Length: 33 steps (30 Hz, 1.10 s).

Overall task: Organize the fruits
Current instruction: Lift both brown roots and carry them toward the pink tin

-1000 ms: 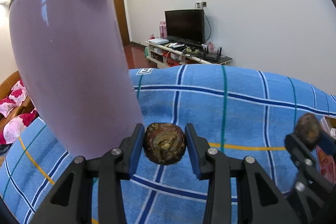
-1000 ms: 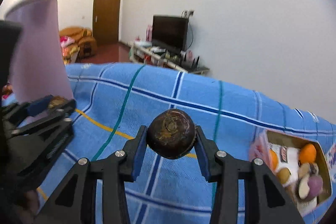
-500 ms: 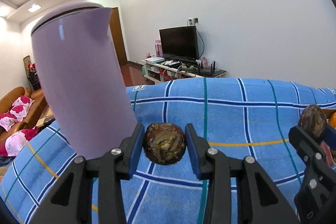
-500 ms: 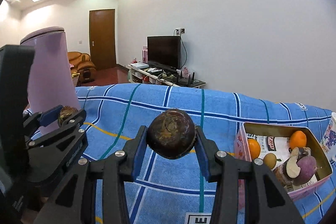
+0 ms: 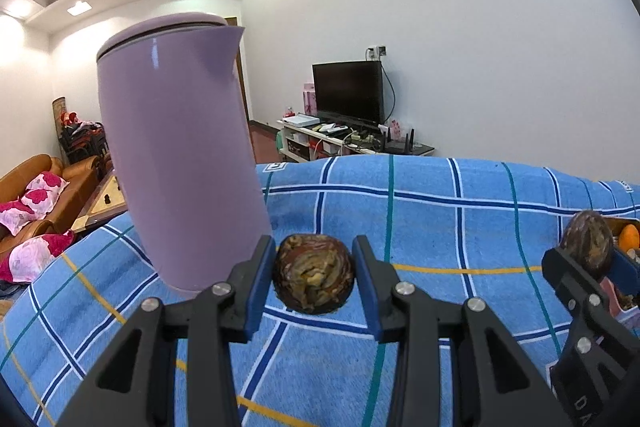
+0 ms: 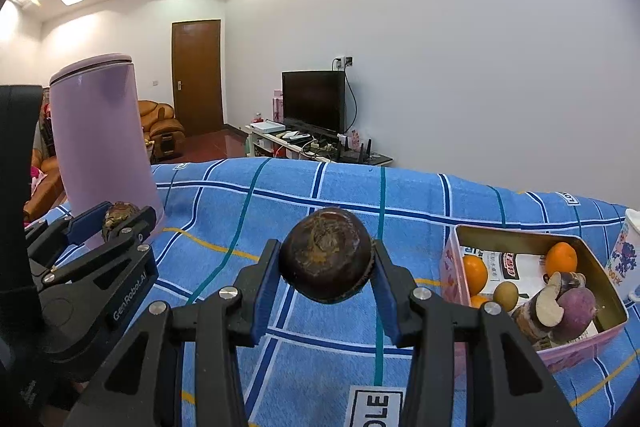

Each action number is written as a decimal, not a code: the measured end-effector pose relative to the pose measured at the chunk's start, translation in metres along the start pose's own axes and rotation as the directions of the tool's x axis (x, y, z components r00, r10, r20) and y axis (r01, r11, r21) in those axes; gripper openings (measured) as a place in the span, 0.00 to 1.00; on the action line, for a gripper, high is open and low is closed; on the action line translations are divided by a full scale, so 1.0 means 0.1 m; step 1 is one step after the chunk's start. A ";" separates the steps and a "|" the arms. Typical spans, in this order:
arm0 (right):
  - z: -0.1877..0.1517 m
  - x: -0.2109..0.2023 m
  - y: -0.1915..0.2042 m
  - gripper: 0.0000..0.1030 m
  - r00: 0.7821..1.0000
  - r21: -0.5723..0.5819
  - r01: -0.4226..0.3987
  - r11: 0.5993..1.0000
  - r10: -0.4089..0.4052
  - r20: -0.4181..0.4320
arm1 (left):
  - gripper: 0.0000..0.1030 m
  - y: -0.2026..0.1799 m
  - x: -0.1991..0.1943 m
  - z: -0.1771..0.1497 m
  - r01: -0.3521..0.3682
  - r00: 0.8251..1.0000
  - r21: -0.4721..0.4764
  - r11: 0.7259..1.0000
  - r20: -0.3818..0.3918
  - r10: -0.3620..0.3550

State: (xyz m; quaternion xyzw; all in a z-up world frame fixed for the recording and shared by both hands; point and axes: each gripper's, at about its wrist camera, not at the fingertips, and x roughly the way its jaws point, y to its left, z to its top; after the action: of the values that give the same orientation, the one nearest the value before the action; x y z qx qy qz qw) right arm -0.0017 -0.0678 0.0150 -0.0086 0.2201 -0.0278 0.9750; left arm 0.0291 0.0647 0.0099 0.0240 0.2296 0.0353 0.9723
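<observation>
My left gripper [image 5: 314,277] is shut on a dark brown wrinkled fruit [image 5: 314,273], held above the blue checked cloth; it also shows in the right wrist view [image 6: 120,217]. My right gripper [image 6: 326,269] is shut on a second dark round fruit [image 6: 326,259], also seen in the left wrist view [image 5: 588,245]. A pink tin box [image 6: 450,267] to the right holds oranges [image 6: 562,259], a small yellow-brown fruit [image 6: 505,293] and purple pieces [image 6: 574,311].
A tall lilac kettle [image 5: 180,155] stands on the cloth left of my left gripper, close to it. A printed white cup [image 6: 628,255] stands right of the tin. The blue checked cloth [image 6: 320,195] covers the table. A TV and a sofa are far behind.
Both grippers have pulled back and up with their fruits still held. The kettle looks smaller and farther off, and the tin box has come fully into the right wrist view.
</observation>
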 end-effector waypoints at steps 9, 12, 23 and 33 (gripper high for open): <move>-0.03 -0.07 -0.02 0.44 1.000 -0.001 -0.005 1.000 0.005 0.003 | 0.40 -0.01 -0.09 -0.03 -0.001 1.000 -0.007 1.000 0.002 0.001; -0.04 -0.10 -0.02 0.44 1.000 -0.004 -0.009 1.000 0.009 0.004 | 0.40 0.00 -0.11 -0.04 -0.004 1.000 -0.012 1.000 0.004 0.004; -0.07 -0.17 -0.06 0.44 1.000 0.002 -0.022 1.000 0.022 -0.001 | 0.40 0.00 -0.24 -0.09 -0.021 1.000 -0.027 0.999 0.015 0.021; -0.10 -0.24 -0.07 0.44 0.999 -0.013 -0.032 0.999 0.032 0.000 | 0.40 -0.03 -0.30 -0.11 -0.026 1.000 -0.024 0.999 0.015 0.027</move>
State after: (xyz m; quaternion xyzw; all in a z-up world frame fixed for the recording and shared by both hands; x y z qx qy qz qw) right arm -0.0277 -0.0730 0.0168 -0.0113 0.2205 -0.0106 0.9753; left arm -0.0025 0.0596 0.0129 0.0158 0.2214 0.0508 0.9737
